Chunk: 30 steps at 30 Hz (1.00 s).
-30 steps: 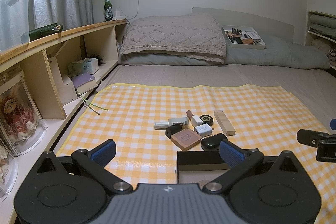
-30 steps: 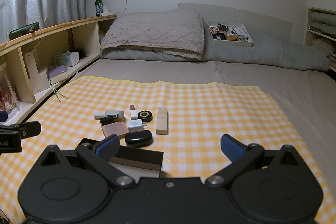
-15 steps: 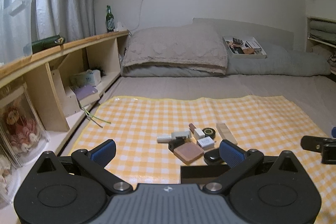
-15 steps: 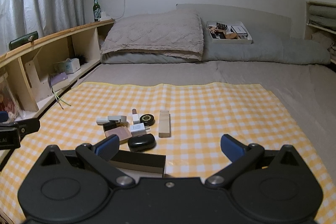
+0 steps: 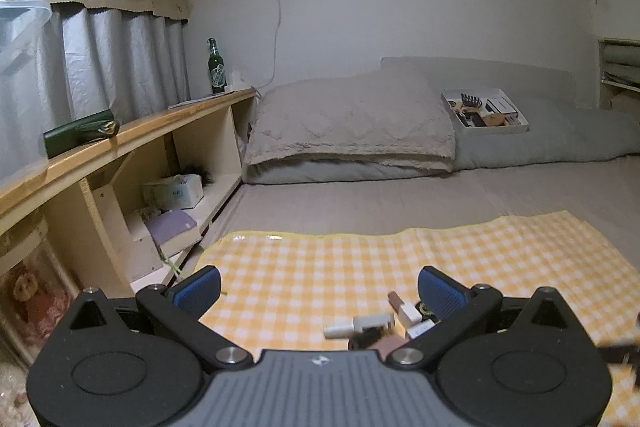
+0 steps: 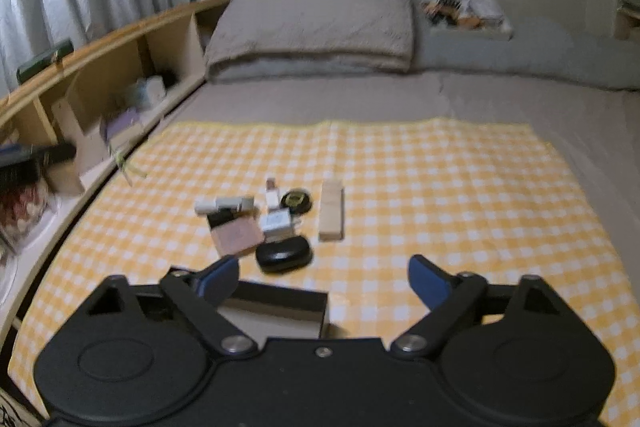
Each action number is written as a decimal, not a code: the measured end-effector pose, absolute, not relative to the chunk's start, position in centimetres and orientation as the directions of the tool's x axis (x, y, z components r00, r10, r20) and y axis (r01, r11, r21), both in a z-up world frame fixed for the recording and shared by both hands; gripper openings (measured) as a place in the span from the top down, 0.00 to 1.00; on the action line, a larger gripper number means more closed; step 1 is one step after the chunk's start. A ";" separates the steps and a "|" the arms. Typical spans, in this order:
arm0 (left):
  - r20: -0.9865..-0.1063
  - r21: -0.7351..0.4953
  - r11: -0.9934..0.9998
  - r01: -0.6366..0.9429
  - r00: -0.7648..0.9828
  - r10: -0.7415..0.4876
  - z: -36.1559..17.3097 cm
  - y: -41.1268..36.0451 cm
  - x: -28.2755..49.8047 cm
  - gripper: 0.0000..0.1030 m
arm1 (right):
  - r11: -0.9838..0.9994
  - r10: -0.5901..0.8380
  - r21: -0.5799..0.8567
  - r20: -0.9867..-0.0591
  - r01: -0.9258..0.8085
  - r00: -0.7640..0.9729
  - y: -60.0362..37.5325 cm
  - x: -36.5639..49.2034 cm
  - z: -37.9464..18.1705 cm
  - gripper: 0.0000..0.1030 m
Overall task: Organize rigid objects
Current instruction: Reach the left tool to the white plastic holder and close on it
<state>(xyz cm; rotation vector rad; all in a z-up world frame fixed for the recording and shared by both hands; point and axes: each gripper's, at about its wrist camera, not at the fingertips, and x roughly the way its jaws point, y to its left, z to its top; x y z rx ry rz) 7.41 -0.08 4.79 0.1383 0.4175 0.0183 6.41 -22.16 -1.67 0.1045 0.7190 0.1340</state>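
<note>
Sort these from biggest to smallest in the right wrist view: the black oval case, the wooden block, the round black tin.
1. Wooden block
2. Black oval case, close in size and nearer, so unsure
3. Round black tin

White wall (image 5: 400,19), grey curtains (image 5: 120,63) (drawn), wooden shelf (image 5: 132,135), bed (image 5: 440,195).

Grey bed (image 6: 460,99) carries a yellow checked mat (image 6: 440,195), with a folded beige blanket (image 6: 316,23) beyond the mat. White tray (image 5: 486,111) sits right of the blanket on a grey duvet (image 5: 552,143).
</note>
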 end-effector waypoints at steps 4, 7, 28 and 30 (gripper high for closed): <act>-0.391 0.128 0.992 0.017 0.920 0.035 4.2 -0.2 9.9 0.00 | 0.981 0.190 0.175 -0.738 -0.088 0.647 -21.8 8.7 -5.0 0.32; -0.406 0.122 0.992 0.015 0.913 0.036 2.9 -0.2 11.8 0.00 | 0.972 0.227 0.223 -0.819 -0.072 0.526 -21.7 9.7 -8.2 0.44; -0.664 0.001 0.996 0.085 0.745 -0.063 -5.4 1.1 23.4 0.04 | 0.970 0.237 0.242 -0.937 -0.012 0.256 -20.6 10.6 -13.9 0.92; -0.693 -0.002 0.997 0.075 0.718 -0.056 -6.6 1.0 24.6 0.03 | 0.970 0.237 0.243 -0.937 -0.008 0.255 -20.5 10.8 -14.2 0.92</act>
